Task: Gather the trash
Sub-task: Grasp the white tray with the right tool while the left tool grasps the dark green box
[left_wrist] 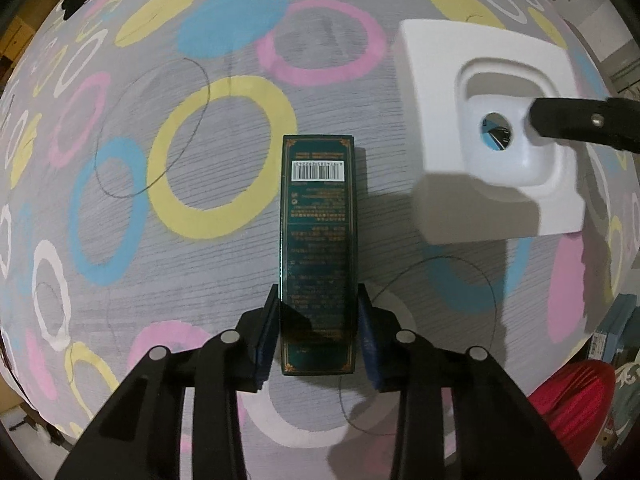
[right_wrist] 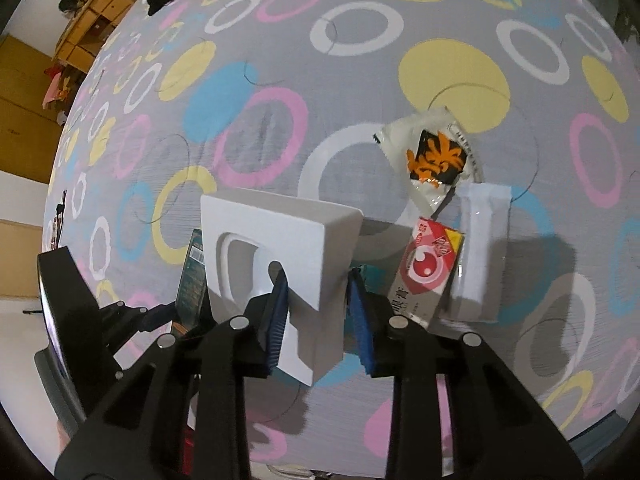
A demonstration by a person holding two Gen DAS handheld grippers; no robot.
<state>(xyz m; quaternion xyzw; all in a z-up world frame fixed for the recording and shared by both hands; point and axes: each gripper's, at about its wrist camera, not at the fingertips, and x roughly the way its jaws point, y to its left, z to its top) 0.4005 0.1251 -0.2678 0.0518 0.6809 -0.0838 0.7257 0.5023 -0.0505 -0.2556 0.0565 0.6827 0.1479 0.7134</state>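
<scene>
A dark green carton [left_wrist: 318, 240] with a barcode label lies lengthwise on the grey sheet with coloured rings [left_wrist: 132, 264]. My left gripper [left_wrist: 318, 304] points down over its near end, with both blue pads against its long sides. A white foam block [right_wrist: 280, 232] with a moulded hollow hangs tilted above the sheet and casts a shadow. My right gripper [right_wrist: 320, 292] is shut on one wall of it, with one finger inside the hollow. In the left wrist view the foam block [left_wrist: 432, 80] sits upper right, and a black finger [left_wrist: 568, 124] reaches into its hollow.
Beyond the foam block lie a white sachet with an orange and black print [right_wrist: 432, 156], a red and white small carton [right_wrist: 428, 268] and a white foam piece [right_wrist: 480, 248]. A red object [left_wrist: 576, 400] sits off the sheet's edge. Wooden furniture [right_wrist: 92, 12] stands far left.
</scene>
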